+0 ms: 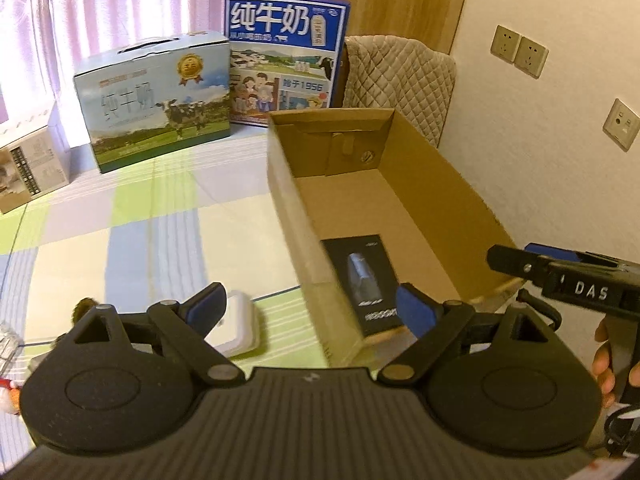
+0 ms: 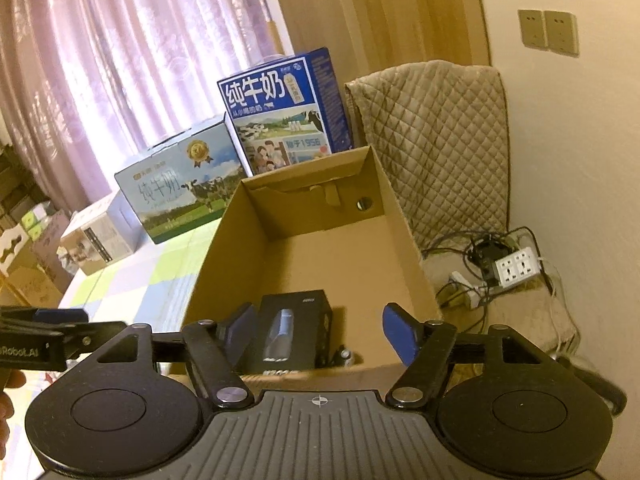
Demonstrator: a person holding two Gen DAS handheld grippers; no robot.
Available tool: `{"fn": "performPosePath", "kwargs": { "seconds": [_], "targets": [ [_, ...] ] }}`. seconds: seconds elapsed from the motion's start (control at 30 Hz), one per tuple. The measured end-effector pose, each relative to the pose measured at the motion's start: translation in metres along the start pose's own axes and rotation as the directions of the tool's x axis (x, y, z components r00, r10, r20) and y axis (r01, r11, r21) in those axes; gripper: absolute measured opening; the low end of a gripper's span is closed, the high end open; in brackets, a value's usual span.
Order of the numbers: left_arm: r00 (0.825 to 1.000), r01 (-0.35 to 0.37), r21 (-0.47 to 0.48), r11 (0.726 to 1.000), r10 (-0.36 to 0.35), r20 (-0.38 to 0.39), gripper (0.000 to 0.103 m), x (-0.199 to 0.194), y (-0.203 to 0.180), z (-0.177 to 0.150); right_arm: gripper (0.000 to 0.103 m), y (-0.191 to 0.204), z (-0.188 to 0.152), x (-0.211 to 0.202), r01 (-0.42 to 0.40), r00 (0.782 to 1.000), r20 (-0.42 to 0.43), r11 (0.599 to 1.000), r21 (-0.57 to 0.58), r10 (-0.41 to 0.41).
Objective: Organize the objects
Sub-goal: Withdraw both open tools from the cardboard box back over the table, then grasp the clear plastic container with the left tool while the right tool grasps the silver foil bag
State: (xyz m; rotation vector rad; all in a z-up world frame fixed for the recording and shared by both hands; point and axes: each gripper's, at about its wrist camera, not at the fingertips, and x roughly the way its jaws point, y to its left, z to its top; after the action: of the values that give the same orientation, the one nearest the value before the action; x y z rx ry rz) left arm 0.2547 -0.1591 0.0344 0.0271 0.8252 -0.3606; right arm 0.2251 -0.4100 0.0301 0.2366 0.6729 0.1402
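An open cardboard box stands on the checked mat, with a black product box lying flat at its near end. My left gripper is open above the box's near left wall, holding nothing. A white square case lies on the mat just behind its left finger. My right gripper is open over the near end of the cardboard box, the black box just right of its left finger. The right gripper also shows at the right edge of the left wrist view.
Two milk cartons, one pale green and one blue, stand at the back before the curtain. A small printed box lies at the left. A quilted cushion and a power strip with cables sit right of the box.
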Motion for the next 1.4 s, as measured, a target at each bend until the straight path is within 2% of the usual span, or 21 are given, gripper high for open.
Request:
{"fn": "performPosePath", "kwargs": {
  "seconds": [0.33, 0.57, 0.8, 0.97, 1.17, 1.23, 1.4],
  "targets": [
    [1.0, -0.022, -0.019, 1.0, 0.022, -0.001, 0.09, -0.038, 0.067, -0.028, 0.068, 0.05, -0.028, -0.014, -0.025, 1.0, -0.006, 0.997, 0.078, 0.025],
    [0.998, -0.056, -0.038, 0.998, 0.055, -0.033, 0.09, -0.06, 0.117, -0.052, 0.068, 0.097, -0.051, -0.008, -0.064, 0.997, -0.038, 0.995, 0.074, 0.067],
    [0.992, -0.12, -0.077, 0.99, 0.115, -0.058, 0.09, -0.08, 0.169, -0.075, 0.068, 0.135, -0.072, 0.01, -0.112, 0.989, -0.084, 0.989, 0.095, 0.12],
    [0.98, -0.193, -0.13, 0.973, 0.184, -0.075, 0.09, -0.091, 0.21, -0.089, 0.068, 0.157, -0.084, 0.031, -0.162, 0.977, -0.118, 0.976, 0.143, 0.18],
    [0.954, -0.297, -0.199, 0.934, 0.282, -0.099, 0.09, -0.102, 0.26, -0.107, 0.068, 0.175, -0.097, 0.074, -0.227, 0.944, -0.171, 0.93, 0.289, 0.283],
    [0.944, -0.328, -0.219, 0.919, 0.31, -0.113, 0.09, -0.104, 0.275, -0.113, 0.068, 0.178, -0.1, 0.091, -0.249, 0.924, -0.188, 0.898, 0.362, 0.332],
    [0.921, -0.388, -0.256, 0.885, 0.361, -0.147, 0.09, -0.106, 0.301, -0.128, 0.068, 0.18, -0.109, 0.136, -0.213, 0.893, -0.22, 0.801, 0.559, 0.391]
  ]
}}
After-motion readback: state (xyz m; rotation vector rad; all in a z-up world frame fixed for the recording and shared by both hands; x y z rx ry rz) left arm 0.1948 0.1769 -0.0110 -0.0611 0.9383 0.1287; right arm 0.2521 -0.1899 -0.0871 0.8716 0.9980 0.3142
